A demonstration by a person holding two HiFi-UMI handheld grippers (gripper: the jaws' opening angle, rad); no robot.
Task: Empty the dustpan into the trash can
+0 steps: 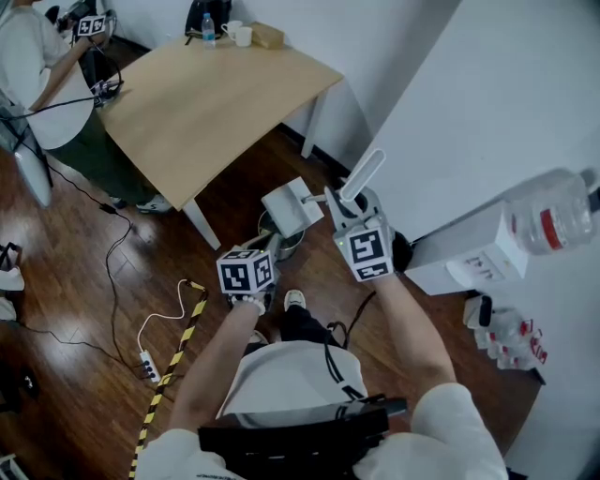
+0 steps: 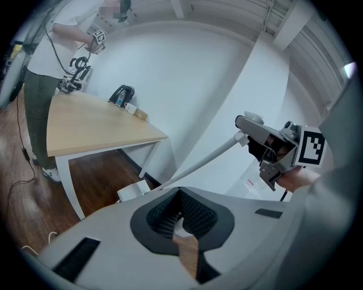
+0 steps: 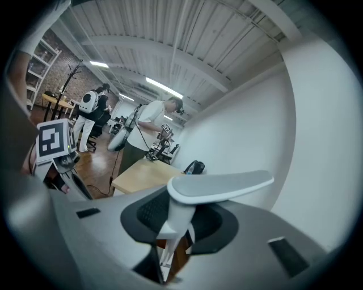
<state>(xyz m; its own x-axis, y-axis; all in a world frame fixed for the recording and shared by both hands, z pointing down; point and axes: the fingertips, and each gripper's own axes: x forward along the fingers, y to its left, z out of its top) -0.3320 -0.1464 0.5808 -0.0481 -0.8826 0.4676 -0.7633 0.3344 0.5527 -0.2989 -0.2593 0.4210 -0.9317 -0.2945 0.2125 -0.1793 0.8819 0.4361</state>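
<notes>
Dustpan held by right tongs at handle; left tongs apparently closed.

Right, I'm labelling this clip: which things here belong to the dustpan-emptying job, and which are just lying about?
Job: dustpan, held by the right hand-held gripper; trash can.
Lying about: table, cups, water bottle, power strip on the floor.

Matt plastic dustpan, glossy wood floor.
</notes>
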